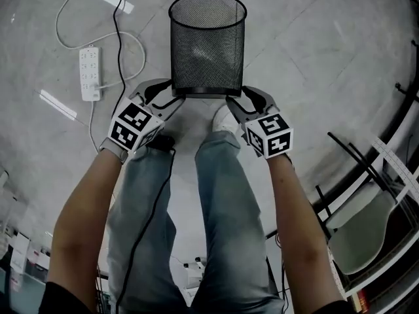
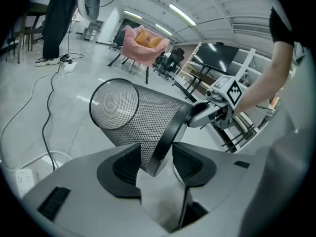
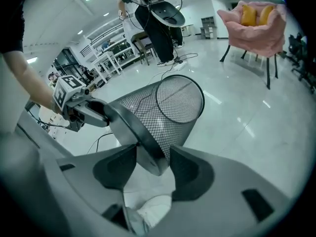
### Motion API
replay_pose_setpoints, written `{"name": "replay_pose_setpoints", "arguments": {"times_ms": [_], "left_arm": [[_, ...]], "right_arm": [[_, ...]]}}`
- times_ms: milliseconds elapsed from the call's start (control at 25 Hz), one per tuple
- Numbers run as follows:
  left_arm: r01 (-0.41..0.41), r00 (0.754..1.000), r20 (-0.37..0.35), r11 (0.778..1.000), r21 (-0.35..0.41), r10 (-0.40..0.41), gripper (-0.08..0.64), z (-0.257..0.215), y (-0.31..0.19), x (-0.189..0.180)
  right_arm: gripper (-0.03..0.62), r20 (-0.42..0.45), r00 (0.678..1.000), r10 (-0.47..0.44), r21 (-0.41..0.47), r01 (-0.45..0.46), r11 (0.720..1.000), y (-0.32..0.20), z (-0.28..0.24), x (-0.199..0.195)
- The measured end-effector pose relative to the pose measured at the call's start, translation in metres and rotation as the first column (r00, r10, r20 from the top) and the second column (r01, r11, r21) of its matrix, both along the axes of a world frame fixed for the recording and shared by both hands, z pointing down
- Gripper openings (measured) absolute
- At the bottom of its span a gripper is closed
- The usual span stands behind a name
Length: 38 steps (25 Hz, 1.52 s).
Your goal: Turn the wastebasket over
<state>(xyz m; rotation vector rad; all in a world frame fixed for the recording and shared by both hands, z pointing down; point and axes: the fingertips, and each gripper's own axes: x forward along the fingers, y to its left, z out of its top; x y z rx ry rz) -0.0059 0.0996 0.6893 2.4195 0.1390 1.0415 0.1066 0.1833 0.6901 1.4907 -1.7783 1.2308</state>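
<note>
The black mesh wastebasket (image 1: 207, 44) is tipped on its side, open mouth pointing away from me and solid base band towards me. My left gripper (image 1: 169, 95) is at the left end of the base band and my right gripper (image 1: 241, 100) at the right end. In the left gripper view the band of the wastebasket (image 2: 143, 117) runs between the jaws of the left gripper (image 2: 157, 144), both pads against it. In the right gripper view the right gripper (image 3: 153, 148) pinches the base edge of the wastebasket (image 3: 158, 112) the same way.
A white power strip (image 1: 90, 72) with white and black cables lies on the floor at the left. My legs in jeans (image 1: 216, 201) and a white shoe (image 1: 224, 120) are just below the basket. A chair (image 1: 360, 234) stands at the right. A pink armchair (image 2: 143, 46) and a standing person (image 2: 57, 19) are farther off.
</note>
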Motion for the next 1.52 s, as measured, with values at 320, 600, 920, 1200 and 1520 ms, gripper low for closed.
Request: {"name": "replay_pose_setpoints", "arguments": {"times_ms": [320, 600, 920, 1200, 1520], "left_arm": [[-0.096, 0.994, 0.045, 0.995, 0.022, 0.095, 0.202, 0.047, 0.002, -0.020], [-0.163, 0.984, 0.080, 0.985, 0.059, 0.158, 0.204, 0.076, -0.001, -0.025], [-0.192, 0.974, 0.134, 0.979, 0.065, 0.182, 0.204, 0.096, 0.002, -0.025], [-0.168, 0.978, 0.133, 0.985, 0.036, 0.162, 0.207, 0.097, 0.006, -0.023], [0.052, 0.978, 0.206, 0.998, -0.036, -0.043, 0.207, 0.040, 0.015, -0.045]], "right_arm": [[0.216, 0.006, 0.999, -0.041, -0.036, 0.042, 0.998, 0.003, 0.048, -0.023], [0.219, -0.027, 0.994, -0.103, -0.083, 0.100, 0.992, 0.001, 0.080, -0.029], [0.225, -0.028, 0.992, -0.123, -0.115, 0.119, 0.986, 0.000, 0.100, -0.030], [0.233, -0.004, 0.989, -0.150, -0.140, 0.148, 0.979, 0.006, 0.100, -0.024], [0.233, -0.027, 0.974, -0.227, -0.098, 0.223, 0.970, -0.020, 0.027, 0.024]]}}
